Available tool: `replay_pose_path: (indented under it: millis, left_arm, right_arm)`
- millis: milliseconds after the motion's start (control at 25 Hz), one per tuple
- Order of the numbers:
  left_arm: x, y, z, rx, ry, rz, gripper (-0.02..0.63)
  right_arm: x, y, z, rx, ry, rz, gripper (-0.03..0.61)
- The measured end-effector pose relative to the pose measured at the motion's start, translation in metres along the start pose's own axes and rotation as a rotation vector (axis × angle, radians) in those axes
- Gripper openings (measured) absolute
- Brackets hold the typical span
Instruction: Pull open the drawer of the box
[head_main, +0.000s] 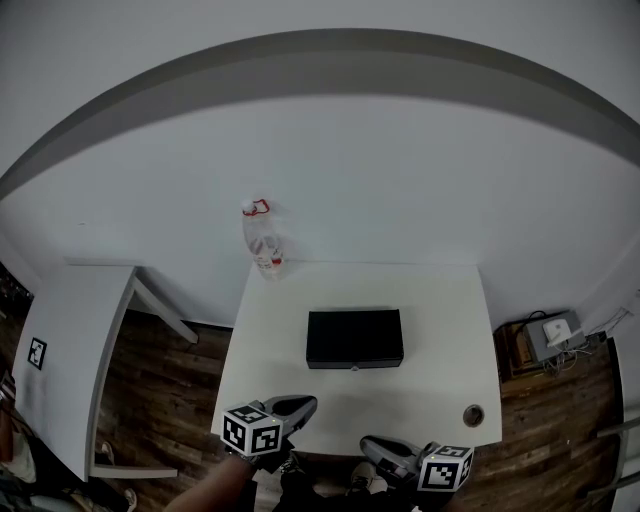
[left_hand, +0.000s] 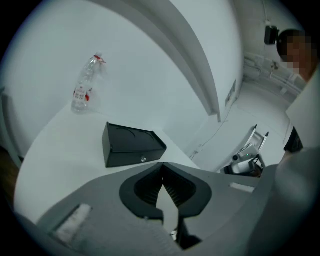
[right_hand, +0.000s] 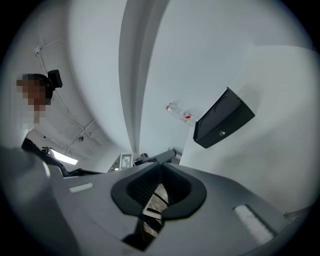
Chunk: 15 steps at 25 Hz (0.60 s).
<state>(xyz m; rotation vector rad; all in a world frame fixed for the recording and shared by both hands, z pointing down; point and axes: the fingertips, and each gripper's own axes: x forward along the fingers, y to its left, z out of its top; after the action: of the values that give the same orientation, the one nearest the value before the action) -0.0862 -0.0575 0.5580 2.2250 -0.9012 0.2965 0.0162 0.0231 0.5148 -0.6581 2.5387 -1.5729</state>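
Observation:
A black box (head_main: 355, 338) sits in the middle of the white table (head_main: 440, 310), its drawer front facing me with a small metal knob (head_main: 354, 368); the drawer is closed. My left gripper (head_main: 312, 402) hovers over the table's near edge, short of the box and a little left of it, its jaws shut and empty. The left gripper view has the box (left_hand: 132, 145) and knob (left_hand: 143, 159) just beyond the jaw tips (left_hand: 161, 165). My right gripper (head_main: 365, 442) stays lower, off the near edge, its tips together with nothing between them. In its rolled view the box (right_hand: 224, 119) lies far off.
A clear plastic bottle (head_main: 262, 240) with a red cap stands at the table's back left by the wall. A small round object (head_main: 473, 413) lies near the front right corner. A second white table (head_main: 75, 350) stands to the left. A grey device (head_main: 553, 335) sits on the floor at right.

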Motion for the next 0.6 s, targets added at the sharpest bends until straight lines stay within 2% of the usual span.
replay_pose_path:
  millis: [160, 400, 600]
  left_arm:
    - [0.020, 0.026, 0.018, 0.164, 0.067, 0.081, 0.005]
    - [0.052, 0.068, 0.037, 0.329, 0.182, 0.181, 0.006]
    - [0.073, 0.089, 0.048, 0.459, 0.275, 0.215, 0.006]
  right_arm:
    - [0.009, -0.010, 0.002, 0.008, -0.003, -0.037, 0.040]
    - [0.021, -0.034, 0.009, 0.015, -0.013, -0.119, 0.044]
    - [0.031, -0.058, 0.018, 0.029, -0.026, -0.186, 0.048]
